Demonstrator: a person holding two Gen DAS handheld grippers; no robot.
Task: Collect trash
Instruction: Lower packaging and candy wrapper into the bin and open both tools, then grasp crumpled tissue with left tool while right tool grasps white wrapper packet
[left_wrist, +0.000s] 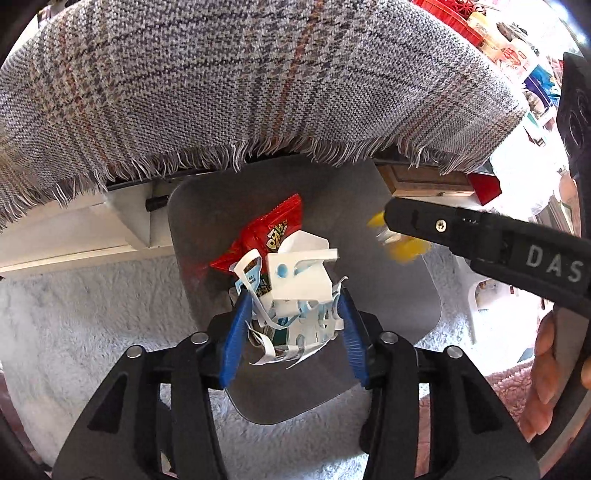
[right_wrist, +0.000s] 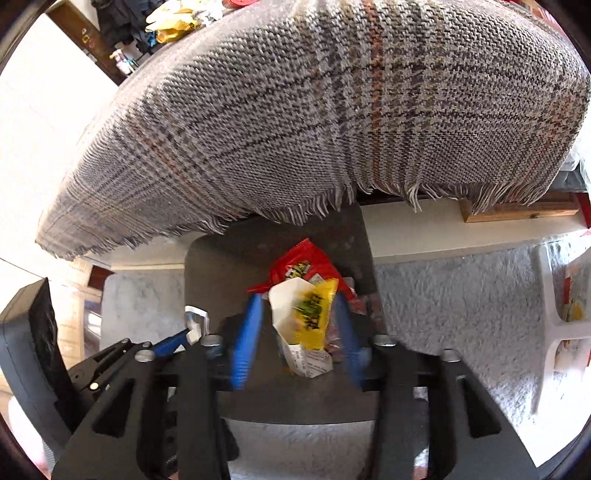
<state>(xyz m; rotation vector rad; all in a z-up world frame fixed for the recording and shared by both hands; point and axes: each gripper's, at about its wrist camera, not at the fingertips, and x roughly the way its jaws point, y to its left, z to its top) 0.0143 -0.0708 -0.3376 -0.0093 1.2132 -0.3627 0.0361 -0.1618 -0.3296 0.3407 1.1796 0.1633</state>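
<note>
Carpet underlies bin; plaid cloth overhangs.

A fringed grey plaid cloth hangs over furniture ahead of the claws. Below lies pale shaggy carpet, meeting a white baseboard. A wooden box sits to the right. Bright daylight washes out the edges.

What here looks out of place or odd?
Nothing looks spilled. The trash sits inside the grey bin: a red snack bag and a torn white carton. The plaid cloth hangs over the bin's far rim, its fringe partly covering the opening.
</note>
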